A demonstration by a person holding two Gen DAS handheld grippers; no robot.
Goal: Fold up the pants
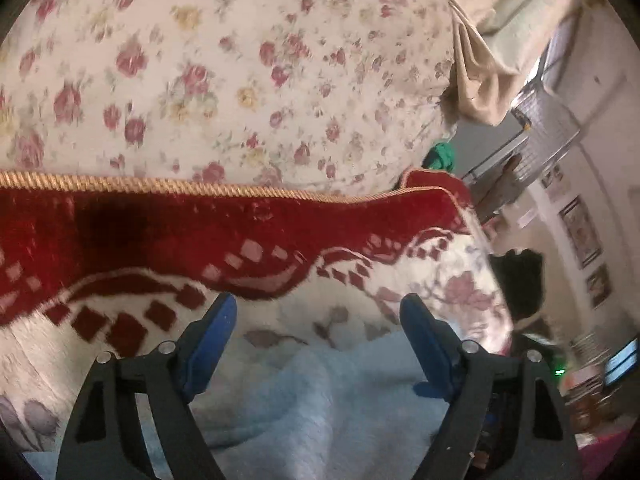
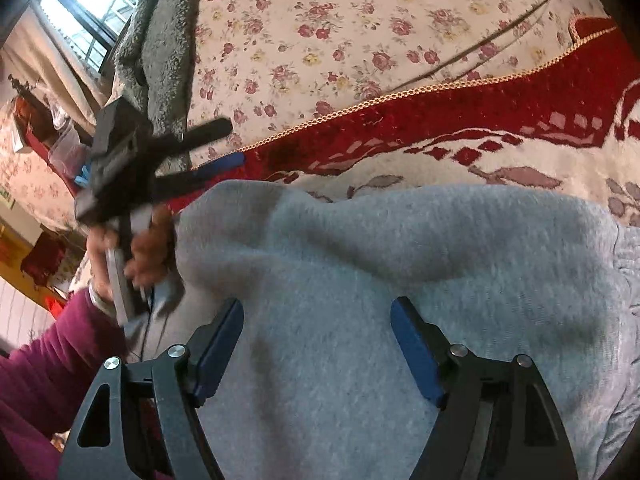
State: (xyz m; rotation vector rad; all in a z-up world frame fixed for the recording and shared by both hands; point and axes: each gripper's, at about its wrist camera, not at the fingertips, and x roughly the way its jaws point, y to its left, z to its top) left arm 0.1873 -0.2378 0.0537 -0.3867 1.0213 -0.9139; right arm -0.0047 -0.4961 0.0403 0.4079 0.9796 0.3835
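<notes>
Grey fleece pants (image 2: 360,288) lie bunched on a red and white blanket (image 2: 440,136); the elastic waistband shows at the right edge. In the left wrist view the pants (image 1: 320,400) look pale blue-grey, below the fingers. My right gripper (image 2: 316,316) is open, hovering over the middle of the pants and holding nothing. My left gripper (image 1: 316,312) is open over the pants' far edge, empty. It also shows in the right wrist view (image 2: 224,144), held in a hand at the pants' left end, fingers spread and blurred.
A floral bedsheet (image 1: 240,60) lies beyond the blanket's gold-trimmed edge. A grey fuzzy blanket (image 2: 164,40) is heaped at the bed's far left by a window. The bed's edge and room clutter (image 1: 560,240) lie to the right in the left wrist view.
</notes>
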